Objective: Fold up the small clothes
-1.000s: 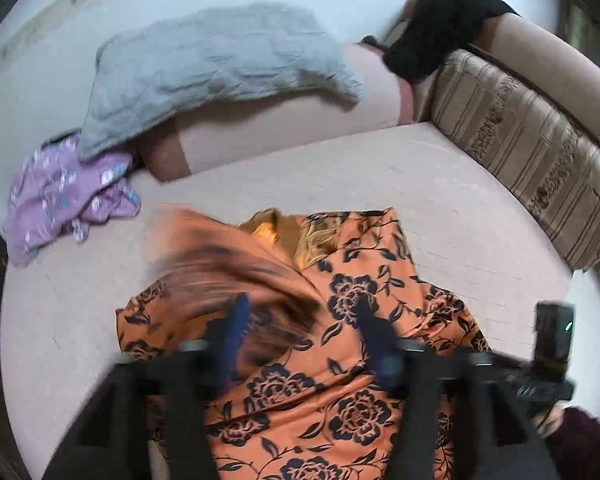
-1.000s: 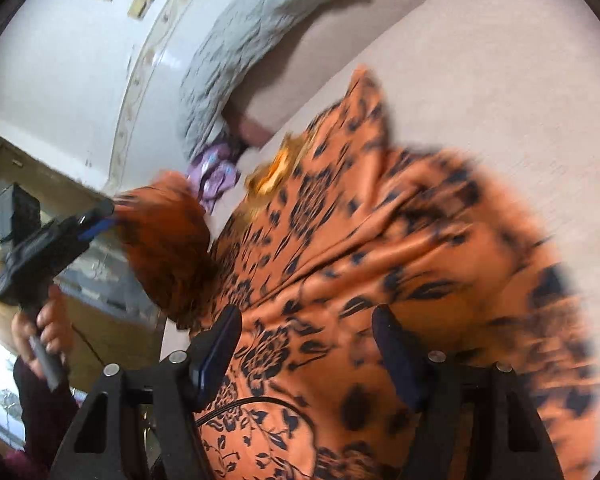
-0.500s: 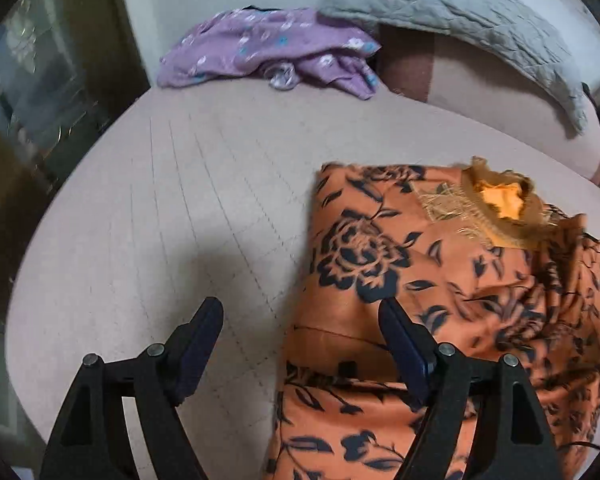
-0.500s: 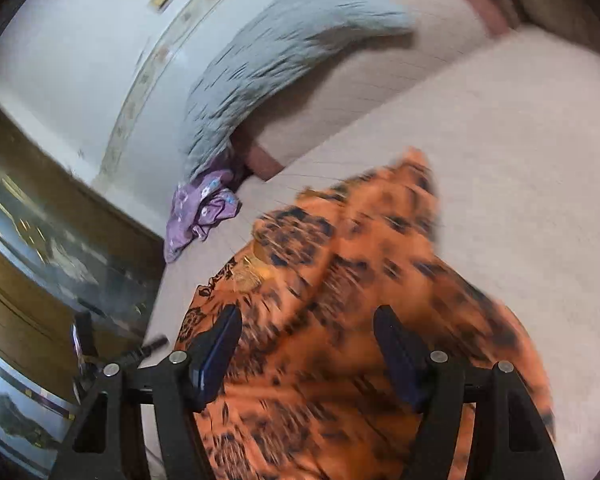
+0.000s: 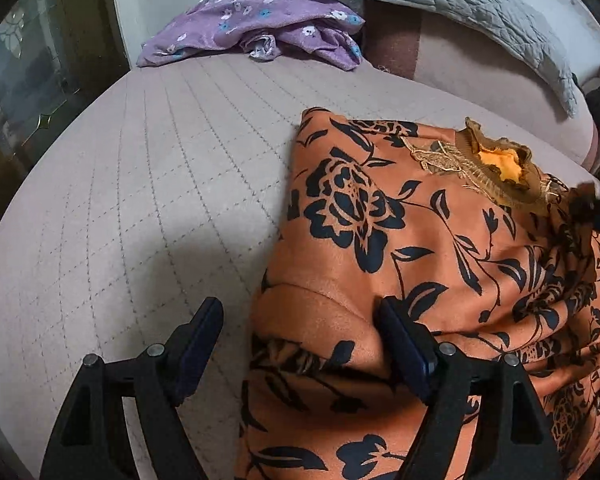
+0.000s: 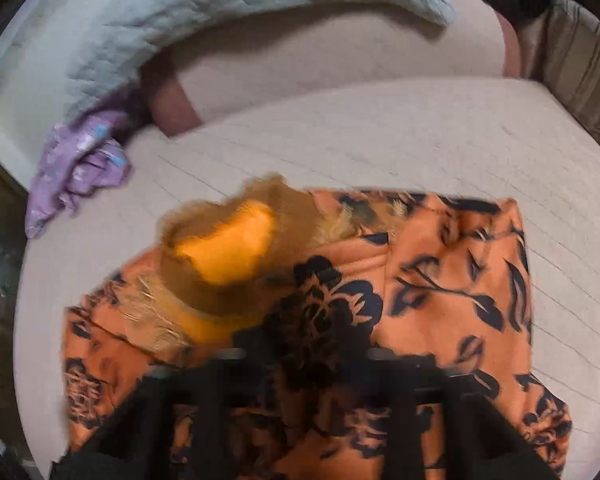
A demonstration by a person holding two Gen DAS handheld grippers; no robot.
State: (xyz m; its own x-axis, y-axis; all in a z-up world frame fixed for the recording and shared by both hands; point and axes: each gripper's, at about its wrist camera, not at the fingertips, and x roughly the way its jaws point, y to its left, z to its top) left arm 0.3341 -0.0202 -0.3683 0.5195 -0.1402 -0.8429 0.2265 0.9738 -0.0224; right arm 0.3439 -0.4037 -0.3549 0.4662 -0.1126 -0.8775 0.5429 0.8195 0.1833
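Showing purple cloth [image 5: 256,28] sharply (right view blurs).

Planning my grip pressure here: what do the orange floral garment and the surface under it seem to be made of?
Orange floral garment: looks like a smooth, slightly sheeny woven fabric, draping in soft folds; gold embroidery at the neckline. Surface: matte quilted textile, shown by its stitched grid lines. Exact fibres cannot be told.

The right gripper [image 6: 306,354] shows only as a dark blur; orange floral garment [image 6: 440,280] hides its fingertips.
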